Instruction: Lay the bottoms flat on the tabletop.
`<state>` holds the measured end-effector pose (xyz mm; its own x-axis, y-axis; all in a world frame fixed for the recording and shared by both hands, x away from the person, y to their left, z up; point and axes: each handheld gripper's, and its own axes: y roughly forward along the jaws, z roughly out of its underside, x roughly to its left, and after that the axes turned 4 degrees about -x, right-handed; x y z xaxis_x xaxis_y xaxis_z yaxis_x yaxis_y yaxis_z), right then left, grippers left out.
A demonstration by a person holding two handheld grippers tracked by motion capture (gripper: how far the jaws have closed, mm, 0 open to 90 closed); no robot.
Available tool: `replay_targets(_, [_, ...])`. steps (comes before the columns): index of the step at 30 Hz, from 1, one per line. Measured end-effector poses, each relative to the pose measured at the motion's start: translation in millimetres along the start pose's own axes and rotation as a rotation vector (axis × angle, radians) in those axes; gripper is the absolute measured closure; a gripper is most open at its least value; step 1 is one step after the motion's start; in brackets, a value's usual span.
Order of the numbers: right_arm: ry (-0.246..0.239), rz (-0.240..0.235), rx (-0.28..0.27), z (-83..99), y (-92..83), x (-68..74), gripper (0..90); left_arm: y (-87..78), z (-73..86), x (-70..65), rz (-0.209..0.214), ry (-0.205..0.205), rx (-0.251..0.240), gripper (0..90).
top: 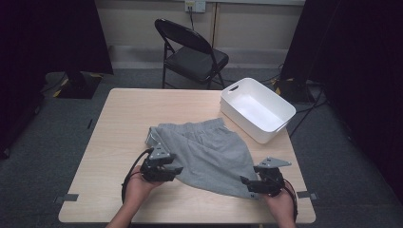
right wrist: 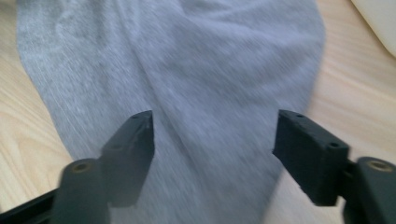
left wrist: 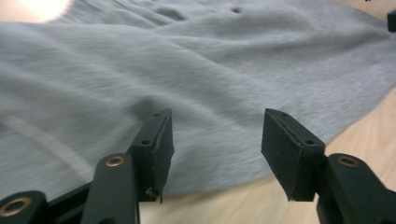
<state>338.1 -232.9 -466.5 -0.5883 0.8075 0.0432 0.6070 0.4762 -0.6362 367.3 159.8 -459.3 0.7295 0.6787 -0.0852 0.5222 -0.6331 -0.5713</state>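
A pair of grey shorts [top: 204,152] lies folded over on the wooden table [top: 123,118], its waistband toward the far side. My left gripper [top: 177,170] hovers at the cloth's near left edge, jaws apart, with nothing pinched between the pads. In the left gripper view the grey shorts [left wrist: 196,70] spread beyond the open left gripper [left wrist: 215,140]. My right gripper [top: 244,181] sits at the near right corner of the cloth, also open. The right gripper view looks along the open right gripper [right wrist: 212,133] onto the grey shorts [right wrist: 187,65] below it.
A white plastic bin [top: 256,109] stands at the table's far right corner; its edge [right wrist: 380,18] peeks into the right gripper view. A black folding chair [top: 190,52] stands behind the table. Bare wood lies to the left and far side of the cloth.
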Motion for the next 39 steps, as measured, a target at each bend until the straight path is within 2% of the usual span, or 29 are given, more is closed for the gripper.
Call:
replay_targets(1, [-0.011, -0.003, -0.007, -1.8, 3.0, 2.5, 25.7, -4.2, 1.8, 3.7, -0.009, -0.009, -0.011, 42.2])
replay_targets(4, [-0.053, -0.017, -0.016, -6.9, 12.6, 9.3, 22.8, -15.8, 9.5, 16.5, -0.042, 0.012, -0.014, 41.3])
replay_targets(7, [-0.076, -0.035, -0.030, -11.4, 20.7, 15.3, 20.3, -25.1, 17.9, 28.2, -0.095, 0.010, 0.005, 36.1])
replay_targets(11, [-0.093, -0.046, -0.011, -11.7, 31.2, 18.3, 20.2, -30.4, 26.9, 39.1, -0.128, 0.002, 0.028, 36.5])
replay_targets(13, [-0.107, -0.054, -0.004, -10.2, 34.9, 19.8, 20.8, -27.8, 30.5, 41.5, -0.116, -0.011, 0.031, 38.6])
replay_targets(15, [-0.114, -0.062, 0.007, -8.6, 38.0, 21.1, 21.5, -24.4, 31.2, 41.5, -0.116, 0.010, 0.027, 40.1])
replay_targets(16, [-0.116, -0.064, 0.012, -7.7, 39.6, 21.5, 21.7, -21.9, 30.2, 41.0, -0.095, 0.006, 0.028, 42.6])
replay_targets(19, [-0.121, -0.065, 0.039, -3.9, 44.3, 22.3, 21.7, -12.2, 24.3, 37.6, -0.093, 0.019, 0.012, 43.6])
replay_targets(22, [-0.126, -0.068, 0.054, -1.7, 46.5, 23.0, 22.0, -1.4, 20.1, 37.8, -0.111, -0.002, 0.008, 45.7])
replay_targets(24, [-0.118, -0.073, 0.044, -0.2, 47.1, 22.6, 21.8, 4.6, 19.4, 40.3, -0.103, -0.030, 0.026, 52.8])
replay_targets(26, [-0.117, -0.073, 0.040, 0.5, 46.9, 22.5, 21.7, 9.0, 19.5, 40.6, -0.096, -0.036, 0.036, 55.5])
replay_targets(28, [-0.114, -0.074, 0.034, 1.4, 46.9, 22.6, 21.7, 11.6, 19.0, 41.5, -0.096, -0.050, 0.054, 64.7])
replay_targets(29, [-0.115, -0.075, 0.034, 1.4, 46.9, 22.3, 21.7, 12.1, 18.4, 42.0, -0.094, -0.072, 0.071, 71.8])
replay_targets(30, [-0.114, -0.075, 0.032, 1.6, 46.9, 22.2, 21.7, 12.2, 17.6, 43.0, -0.092, -0.087, 0.082, 80.6])
replay_targets(31, [-0.114, -0.075, 0.030, 1.9, 46.9, 22.3, 21.7, 11.3, 16.8, 43.7, -0.096, -0.090, 0.077, 81.9])
replay_targets(32, [-0.113, -0.074, 0.029, 2.0, 46.8, 22.3, 21.7, 10.0, 15.8, 45.1, -0.087, -0.109, 0.075, 83.7])
replay_targets(33, [-0.114, -0.074, 0.028, 2.3, 46.8, 22.3, 21.7, 8.0, 14.4, 46.5, -0.076, -0.145, 0.071, 84.2])
replay_targets(34, [-0.113, -0.075, 0.028, 2.3, 46.7, 22.2, 21.8, 4.6, 12.8, 47.6, -0.068, -0.156, 0.065, 84.4])
replay_targets(37, [-0.112, -0.074, 0.028, 2.4, 46.8, 22.3, 21.9, -8.0, 7.6, 49.6, -0.049, -0.175, 0.039, 84.5])
replay_targets(39, [-0.110, -0.072, 0.027, 2.4, 46.9, 22.5, 21.9, -18.8, 3.6, 51.2, -0.054, -0.169, 0.020, 84.4])
